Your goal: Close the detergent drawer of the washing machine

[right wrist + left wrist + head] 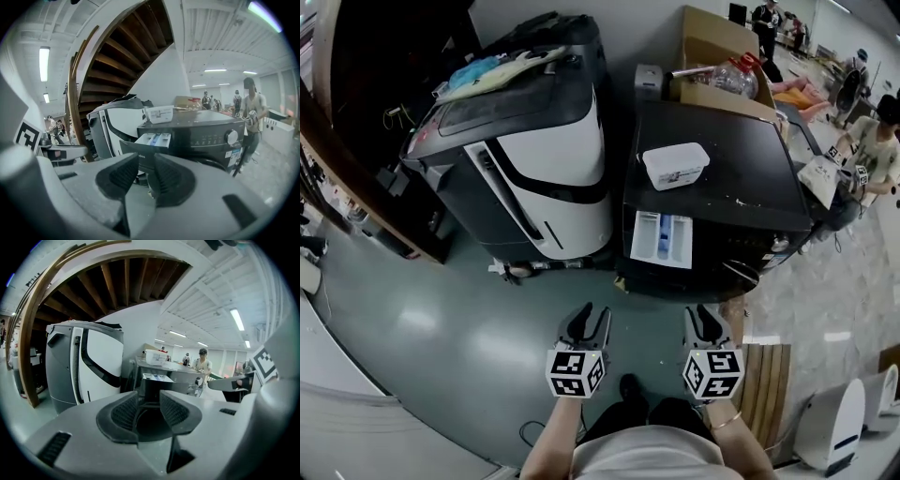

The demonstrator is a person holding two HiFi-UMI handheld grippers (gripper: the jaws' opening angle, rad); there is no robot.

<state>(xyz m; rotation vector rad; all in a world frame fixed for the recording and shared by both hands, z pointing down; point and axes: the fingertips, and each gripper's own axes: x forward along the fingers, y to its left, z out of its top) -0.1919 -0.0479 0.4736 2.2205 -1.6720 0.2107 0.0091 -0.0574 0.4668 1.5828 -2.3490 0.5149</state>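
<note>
The drawer (662,239) stood open on the washer (722,155), well apart from the left gripper (586,317) and right gripper (705,317), both with fingers (124,412) spread and empty. Best push its front squarely, straight in.

A white lidded tub (675,165) sits near a cardboard box (717,42); to their left stands a white-and-black appliance (544,159) with light cloths (502,67) heaped on top.
</note>
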